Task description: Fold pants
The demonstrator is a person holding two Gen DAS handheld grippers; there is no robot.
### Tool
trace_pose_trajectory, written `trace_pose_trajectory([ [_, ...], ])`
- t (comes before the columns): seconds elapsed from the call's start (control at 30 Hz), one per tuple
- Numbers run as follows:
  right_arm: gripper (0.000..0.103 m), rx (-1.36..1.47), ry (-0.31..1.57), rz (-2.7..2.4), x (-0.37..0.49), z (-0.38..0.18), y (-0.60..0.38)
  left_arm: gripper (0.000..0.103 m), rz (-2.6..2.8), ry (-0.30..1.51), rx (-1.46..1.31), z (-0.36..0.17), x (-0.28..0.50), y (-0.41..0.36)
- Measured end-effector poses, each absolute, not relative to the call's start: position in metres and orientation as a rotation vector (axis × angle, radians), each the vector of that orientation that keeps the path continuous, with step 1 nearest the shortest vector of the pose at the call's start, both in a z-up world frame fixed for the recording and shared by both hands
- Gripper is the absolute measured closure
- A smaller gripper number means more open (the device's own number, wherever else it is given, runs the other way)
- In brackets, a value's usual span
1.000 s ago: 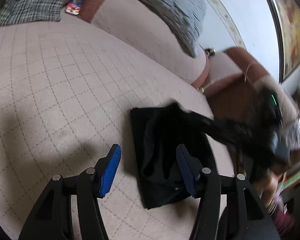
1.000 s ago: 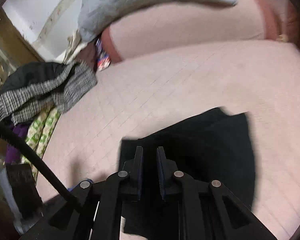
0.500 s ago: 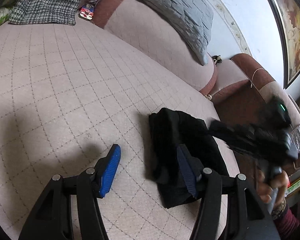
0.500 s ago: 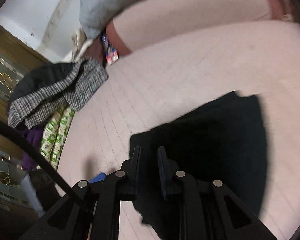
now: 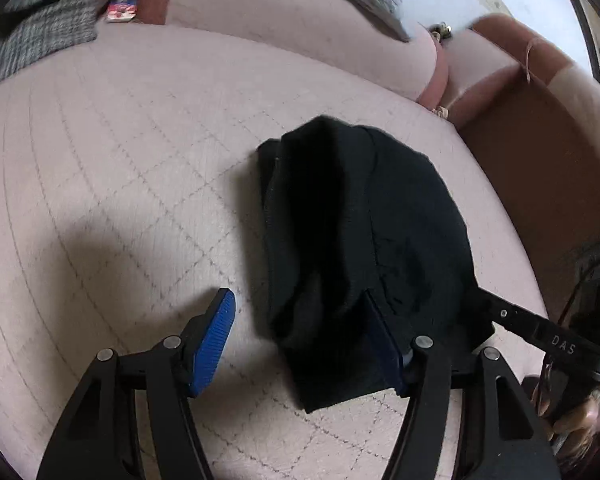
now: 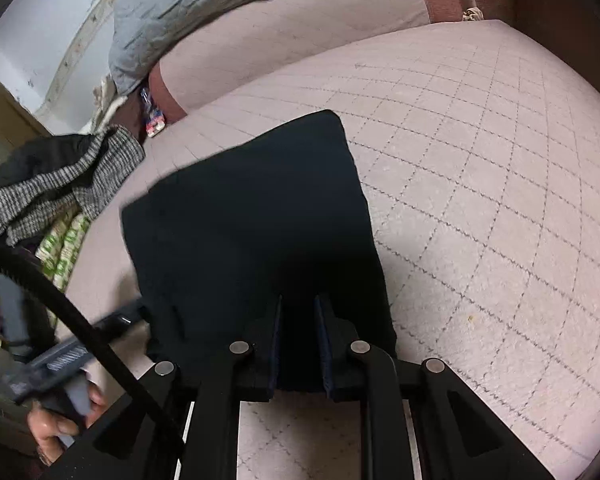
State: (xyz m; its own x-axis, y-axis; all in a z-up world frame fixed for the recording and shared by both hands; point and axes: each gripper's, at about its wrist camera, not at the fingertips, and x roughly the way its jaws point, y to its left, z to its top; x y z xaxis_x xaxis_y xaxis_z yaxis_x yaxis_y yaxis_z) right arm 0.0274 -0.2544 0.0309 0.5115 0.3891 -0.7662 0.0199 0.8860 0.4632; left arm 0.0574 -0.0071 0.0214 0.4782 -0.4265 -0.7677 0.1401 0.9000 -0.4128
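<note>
Lying as a compact dark bundle on the quilted pink cushion (image 5: pixel 100 152), the black pants (image 5: pixel 356 232) sit just ahead of both tools; the left gripper (image 5: pixel 300 340) is spread wide and grasps nothing, its right pad touching the bundle's edge, probably to steady it; the right gripper (image 6: pixel 298 344) is clenched on the near hem, I judge to carry the last fold over.

black pants (image 5: pixel 364 240) now a tighter folded bundle nearer the left gripper (image 5: pixel 304 340), right gripper (image 6: pixel 300 344) lower at their near edge, no longer lifting cloth
</note>
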Motion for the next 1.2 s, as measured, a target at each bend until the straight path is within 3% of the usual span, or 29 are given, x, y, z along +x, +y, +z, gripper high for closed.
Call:
trace_pose_trajectory([
  [0.07, 0.084, 0.448, 0.992, 0.241, 0.023, 0.038, -0.257, 0.039, -0.343, 1.037, -0.347, 0.026, 0.054, 0.001],
  [0.2, 0.065, 0.529, 0.915, 0.258, 0.008, 0.058, -0.275, 0.039, -0.313, 1.012, -0.393, 0.043, 0.040, 0.017],
  [0.4, 0.064, 0.564, 0.835, 0.217, -0.021, 0.070, -0.295, 0.038, -0.315, 0.895, -0.382, 0.091, 0.018, 0.009],
  [0.47, 0.064, 0.571, 0.836, 0.212, -0.026, 0.067, -0.295, 0.031, -0.356, 0.880, -0.331, 0.103, 0.027, -0.008],
  [0.53, 0.064, 0.580, 0.849, 0.225, -0.029, 0.061, -0.293, 0.030, -0.403, 0.883, -0.328, 0.107, 0.050, -0.024],
  [0.8, 0.063, 0.537, 0.935, 0.259, -0.035, 0.034, -0.284, 0.030, -0.279, 1.141, -0.413, 0.037, 0.140, -0.037],
  [1.0, 0.063, 0.608, 0.922, 0.261, -0.034, 0.032, -0.299, 0.030, -0.336, 1.108, -0.470, 0.051, 0.117, -0.021],
  [1.2, 0.060, 0.594, 0.873, 0.243, -0.047, 0.049, -0.301, 0.030, -0.280, 0.939, -0.375, 0.096, 0.049, 0.001],
])
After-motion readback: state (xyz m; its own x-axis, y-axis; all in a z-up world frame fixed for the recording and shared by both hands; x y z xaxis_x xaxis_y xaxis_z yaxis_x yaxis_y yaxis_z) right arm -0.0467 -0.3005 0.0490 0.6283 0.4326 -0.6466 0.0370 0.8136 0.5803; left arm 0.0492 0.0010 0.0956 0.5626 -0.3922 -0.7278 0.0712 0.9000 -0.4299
